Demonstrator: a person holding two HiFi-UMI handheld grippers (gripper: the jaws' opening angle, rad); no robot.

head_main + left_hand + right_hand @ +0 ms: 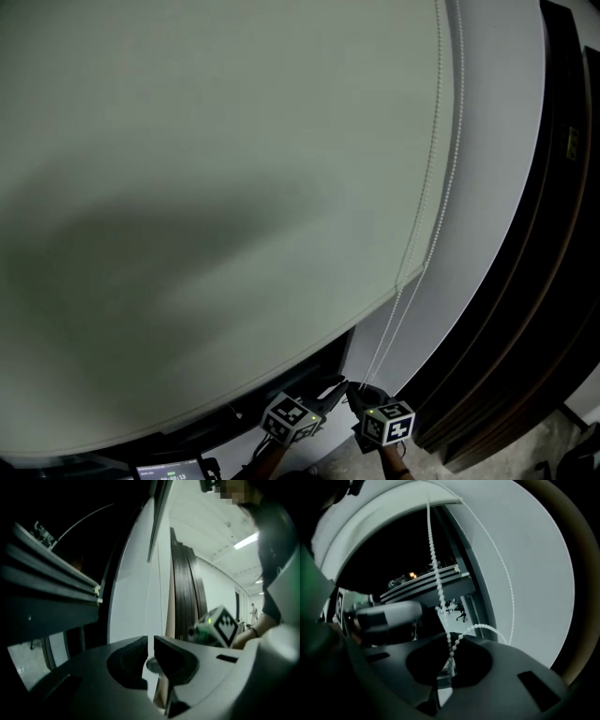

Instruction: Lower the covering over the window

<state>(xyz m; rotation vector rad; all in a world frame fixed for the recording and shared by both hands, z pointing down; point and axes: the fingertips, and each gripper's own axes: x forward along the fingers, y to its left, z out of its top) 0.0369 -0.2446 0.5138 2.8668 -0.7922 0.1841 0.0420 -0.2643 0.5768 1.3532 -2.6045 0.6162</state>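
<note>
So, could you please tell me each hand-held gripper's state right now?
Left hand-held gripper: slightly open, holding nothing.
Right hand-held gripper: closed on the bead chain.

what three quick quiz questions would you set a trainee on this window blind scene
1. True or false: the jaws of the right gripper are shut on the bead chain.
2. In the head view, the chain hangs by which edge of the roller blind? A left, B right, C the middle of the bottom edge.
3. Short answer: what is between the jaws of the left gripper?

Key: 1 true. 2 B. 3 nothing; they stand slightly apart with only the pale wall showing through the gap.
</note>
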